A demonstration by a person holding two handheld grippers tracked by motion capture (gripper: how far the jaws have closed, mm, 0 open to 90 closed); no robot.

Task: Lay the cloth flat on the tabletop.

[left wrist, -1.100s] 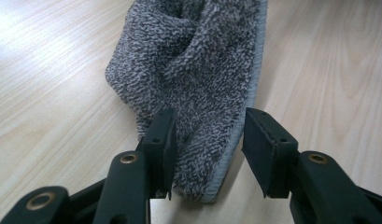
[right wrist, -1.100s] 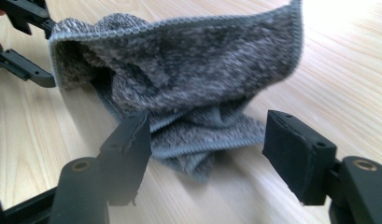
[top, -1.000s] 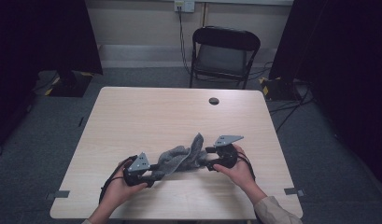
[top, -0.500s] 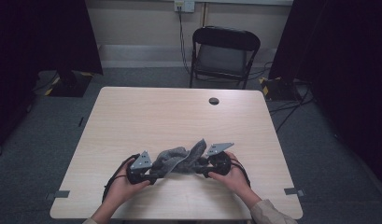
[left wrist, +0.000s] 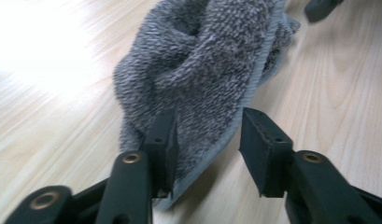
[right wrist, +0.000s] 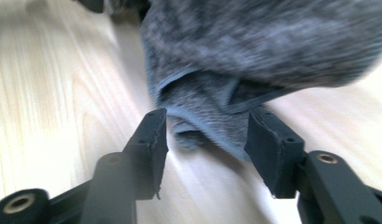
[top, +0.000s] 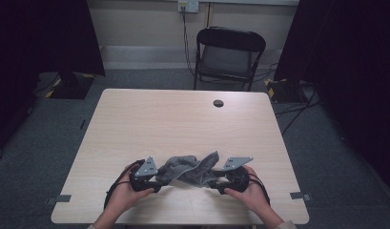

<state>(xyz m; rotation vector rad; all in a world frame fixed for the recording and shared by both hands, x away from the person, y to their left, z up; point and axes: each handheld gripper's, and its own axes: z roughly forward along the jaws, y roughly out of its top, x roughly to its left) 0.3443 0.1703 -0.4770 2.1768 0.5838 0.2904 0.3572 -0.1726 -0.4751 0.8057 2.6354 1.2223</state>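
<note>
Lying bunched at the desk's (top: 135, 119) six o'clock edge, the grey towel (top: 190, 168) sits between my two tongs. My left tongs (left wrist: 207, 147) have just been opening; they stand apart, the towel's hem between them, touching one pad. My right tongs (right wrist: 205, 140), at the towel's three o'clock, have also just been opening, apart around a towel fold.

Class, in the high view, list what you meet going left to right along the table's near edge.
Left hand → left gripper → grey towel → right gripper → right hand.
</note>
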